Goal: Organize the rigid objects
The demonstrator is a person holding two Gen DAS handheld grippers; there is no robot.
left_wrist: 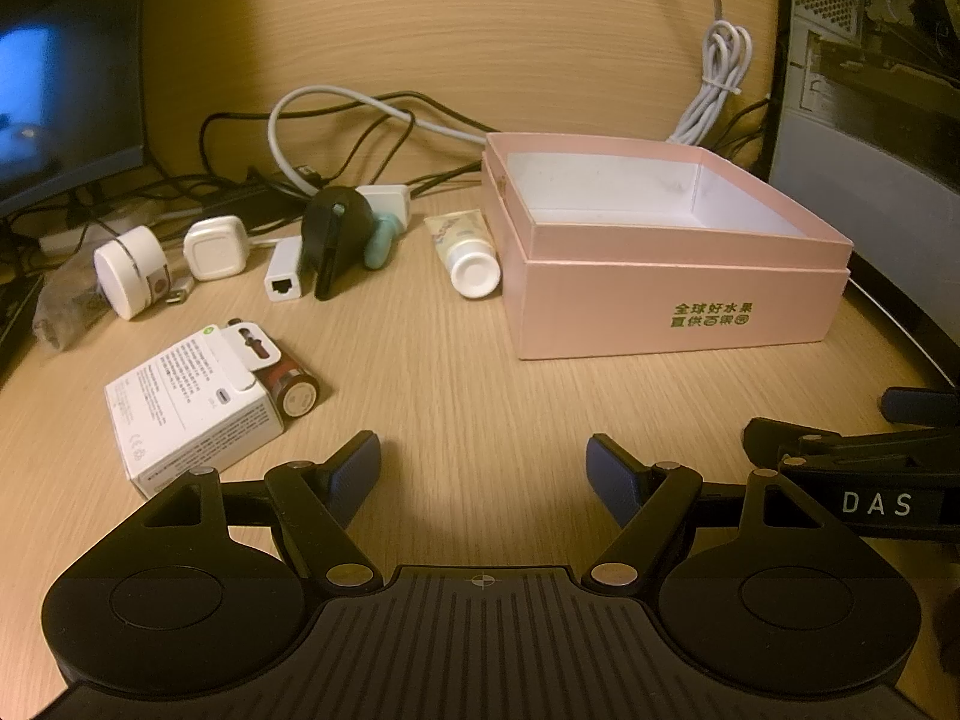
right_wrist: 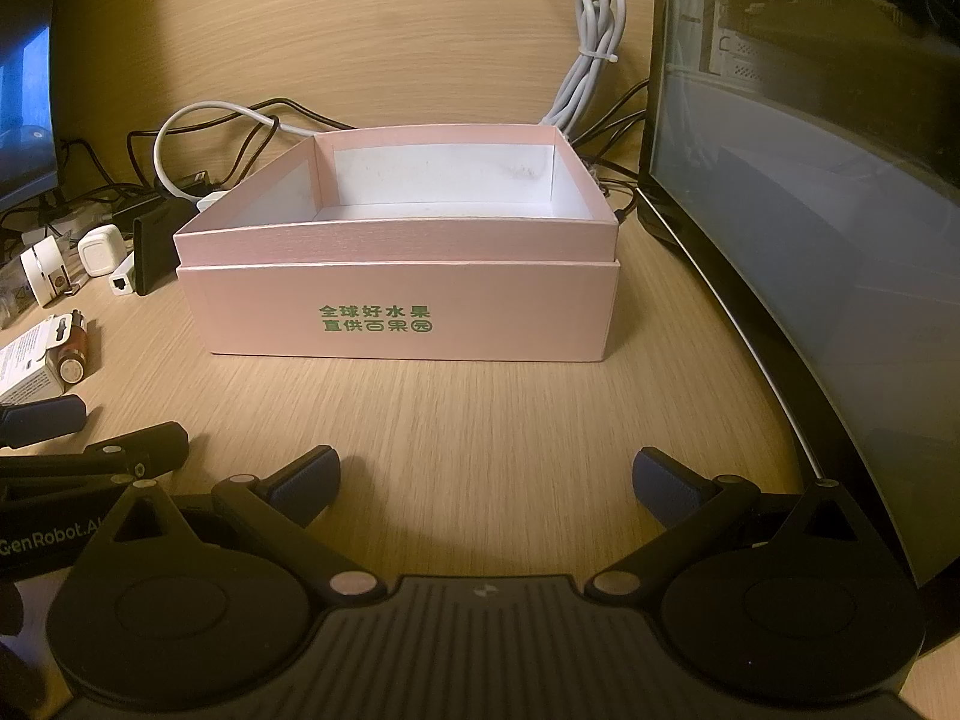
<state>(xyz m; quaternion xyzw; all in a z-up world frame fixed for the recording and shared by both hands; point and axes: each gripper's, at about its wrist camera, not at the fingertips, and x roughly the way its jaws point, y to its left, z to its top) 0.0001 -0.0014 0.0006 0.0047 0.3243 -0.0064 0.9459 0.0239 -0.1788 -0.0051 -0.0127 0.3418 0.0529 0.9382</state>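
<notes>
An open pink box (left_wrist: 672, 306) (right_wrist: 402, 306) with a white, empty inside stands on the wooden desk. Left of it lie a small white tube (left_wrist: 465, 252), a black round object (left_wrist: 333, 234), a teal piece (left_wrist: 381, 243), a white network adapter (left_wrist: 283, 277), a white square plug (left_wrist: 214, 247), a white round jar (left_wrist: 129, 270), a white carton (left_wrist: 192, 405) and a battery (left_wrist: 294, 393). My left gripper (left_wrist: 483, 471) is open above bare desk near the carton. My right gripper (right_wrist: 486, 480) is open in front of the box, holding nothing.
Tangled black and white cables (left_wrist: 336, 120) run behind the objects, and a bundled white cord (right_wrist: 591, 60) hangs on the back wall. A monitor (left_wrist: 66, 90) stands far left. A dark glass-sided computer case (right_wrist: 810, 240) flanks the box on the right.
</notes>
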